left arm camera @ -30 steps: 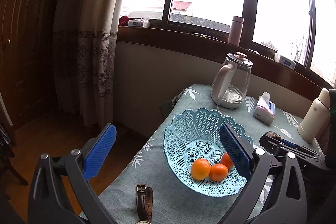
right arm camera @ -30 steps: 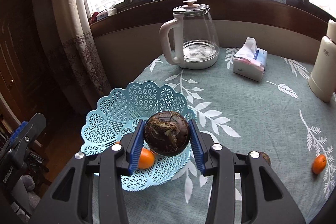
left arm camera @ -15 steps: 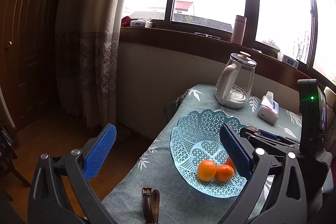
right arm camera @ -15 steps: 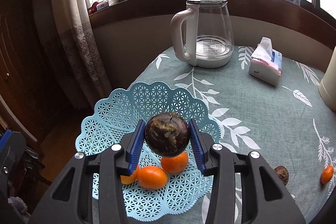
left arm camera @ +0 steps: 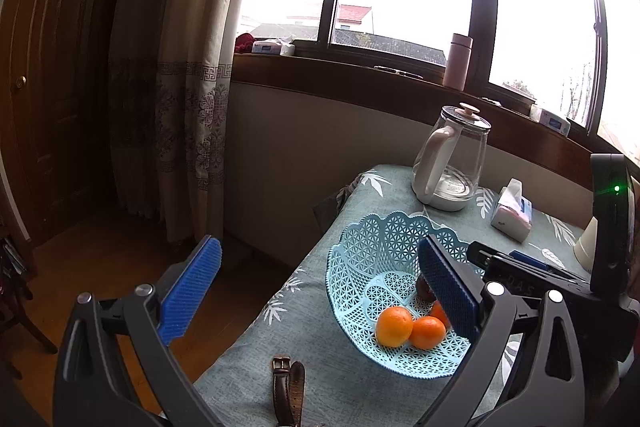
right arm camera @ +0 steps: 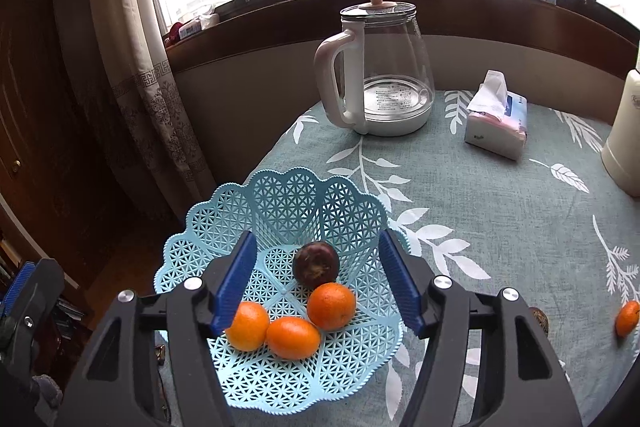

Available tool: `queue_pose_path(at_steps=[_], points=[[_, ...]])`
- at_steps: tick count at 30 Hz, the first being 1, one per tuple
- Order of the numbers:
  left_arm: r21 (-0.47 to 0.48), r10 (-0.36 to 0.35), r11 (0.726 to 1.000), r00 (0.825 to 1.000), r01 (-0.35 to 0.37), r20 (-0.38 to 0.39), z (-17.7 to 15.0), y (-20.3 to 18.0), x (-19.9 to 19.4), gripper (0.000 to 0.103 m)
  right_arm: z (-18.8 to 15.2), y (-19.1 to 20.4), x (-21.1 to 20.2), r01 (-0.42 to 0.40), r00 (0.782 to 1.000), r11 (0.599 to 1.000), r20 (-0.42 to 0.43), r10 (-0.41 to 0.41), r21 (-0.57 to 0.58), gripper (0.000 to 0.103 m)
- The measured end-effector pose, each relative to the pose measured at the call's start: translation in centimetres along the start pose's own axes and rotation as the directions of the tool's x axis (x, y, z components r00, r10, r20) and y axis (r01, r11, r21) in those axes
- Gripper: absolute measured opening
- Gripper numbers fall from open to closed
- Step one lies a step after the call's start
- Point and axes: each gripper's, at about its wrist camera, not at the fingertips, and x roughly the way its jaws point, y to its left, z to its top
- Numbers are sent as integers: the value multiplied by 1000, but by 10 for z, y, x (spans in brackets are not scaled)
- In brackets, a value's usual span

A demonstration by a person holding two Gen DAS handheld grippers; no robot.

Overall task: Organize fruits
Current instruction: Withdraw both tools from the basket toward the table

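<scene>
A light blue lattice basket (right arm camera: 280,203) (left arm camera: 360,247) sits at the table's left end. Inside lie three oranges (right arm camera: 331,305) (left arm camera: 394,326) and a dark brown passion fruit (right arm camera: 315,264) (left arm camera: 423,289). My right gripper (right arm camera: 318,281) hovers over the basket, open, its blue pads to either side of the fruit without touching it. My left gripper (left arm camera: 320,295) is open and holds nothing; its right pad overlaps the basket in that view, its left pad is out over the floor. One more orange (right arm camera: 626,318) and a dark fruit (right arm camera: 539,317) rest on the table at the right.
A glass kettle (right arm camera: 380,67) and a tissue pack (right arm camera: 496,125) stand at the back of the table, a cream bottle (right arm camera: 624,139) at the right edge. A brown watch strap (left arm camera: 286,387) lies near the front left edge. Curtain and floor lie to the left.
My right gripper moved over the basket and opened; the passion fruit it held now lies in the basket beside the oranges. The left gripper stayed open and shifted slightly.
</scene>
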Motion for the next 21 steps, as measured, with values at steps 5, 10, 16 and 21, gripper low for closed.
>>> queue_pose_path(at_steps=[5,10,16,21], points=[[9,-8,1000,1000,8,9,1,-4,-4,100,-7,-8,-16,-3,1000,1000,27,2,28,71],[9,-16,1000,1000,16,10,1,-7,-7,100,-16,-19,-29,-1,999,998,38,-1,56,71],[19,-34,999,999,33,14,1,-13,-10,100,-28,-40,-44,16,999,994,44,-21,112,71],[33,-51,998,999,50,10,-2,-18,-11,100,-40,-61,-51,41,998,986,33,-47,161,71]])
